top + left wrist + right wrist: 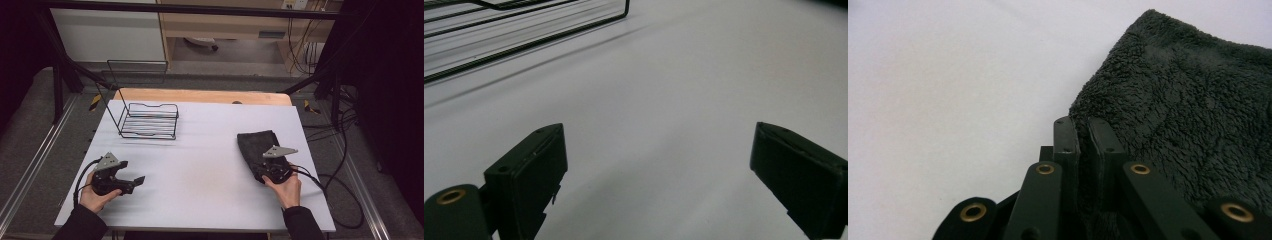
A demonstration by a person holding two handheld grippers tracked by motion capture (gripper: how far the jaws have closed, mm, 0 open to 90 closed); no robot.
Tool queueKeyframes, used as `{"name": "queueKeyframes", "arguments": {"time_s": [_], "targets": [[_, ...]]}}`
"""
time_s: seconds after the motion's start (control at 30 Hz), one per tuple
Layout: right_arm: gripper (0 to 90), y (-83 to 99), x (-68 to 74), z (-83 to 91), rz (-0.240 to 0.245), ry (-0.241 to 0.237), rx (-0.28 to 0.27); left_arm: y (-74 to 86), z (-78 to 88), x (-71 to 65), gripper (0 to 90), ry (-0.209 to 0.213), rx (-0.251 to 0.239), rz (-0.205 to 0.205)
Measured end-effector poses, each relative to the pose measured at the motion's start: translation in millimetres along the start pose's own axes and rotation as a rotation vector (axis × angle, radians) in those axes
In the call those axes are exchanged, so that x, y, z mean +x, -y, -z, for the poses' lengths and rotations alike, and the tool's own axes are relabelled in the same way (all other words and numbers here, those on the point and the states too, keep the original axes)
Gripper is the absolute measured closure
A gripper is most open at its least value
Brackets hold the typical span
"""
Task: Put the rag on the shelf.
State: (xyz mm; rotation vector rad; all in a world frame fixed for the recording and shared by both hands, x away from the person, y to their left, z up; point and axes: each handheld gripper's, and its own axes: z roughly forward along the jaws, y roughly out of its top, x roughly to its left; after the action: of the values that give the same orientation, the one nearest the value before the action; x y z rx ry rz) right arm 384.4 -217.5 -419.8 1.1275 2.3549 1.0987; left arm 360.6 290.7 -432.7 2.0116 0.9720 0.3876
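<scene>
Fluffy dark towel [1188, 115] lies on the white table [200, 170], its near edge pinched tight by the right gripper [1083, 135]. Far across from it, the left gripper [659, 165] waits with jaws wide apart, a wire rack [149, 120] ahead of it.

No lettering, label, brand, number or sign could be read anywhere I looked, and the small pale plate on the wooden furniture [272, 34] behind the surface was too blurred to make out.
</scene>
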Motion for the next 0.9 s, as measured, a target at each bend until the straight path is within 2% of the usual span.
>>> {"name": "queueKeyframes", "arguments": {"time_s": [0.07,0.23,0.4,0.57,0.9], "targets": [[84.1,-0.6,1.4,-0.2,0.003,-0.006,0.004,0.0,0.0,0.0,8.0,0.000,0.000,0.000],[84.1,-2.8,10.8,-2.9,-0.004,-0.056,-0.007,-0.1,0.1,0.0,8.0,0.000,0.000,0.000],[84.1,-4.3,17.9,-3.7,0.001,-0.070,0.001,0.0,0.1,-0.2,8.1,-0.001,-0.003,0.004],[84.1,-6.0,28.4,-5.1,0.010,-0.111,0.005,-0.1,0.4,-0.1,8.0,-0.001,0.000,0.000],[84.1,-7.3,45.4,-7.7,0.021,-0.152,0.010,-0.2,1.3,-0.7,8.0,-0.002,-0.003,0.004]]}}
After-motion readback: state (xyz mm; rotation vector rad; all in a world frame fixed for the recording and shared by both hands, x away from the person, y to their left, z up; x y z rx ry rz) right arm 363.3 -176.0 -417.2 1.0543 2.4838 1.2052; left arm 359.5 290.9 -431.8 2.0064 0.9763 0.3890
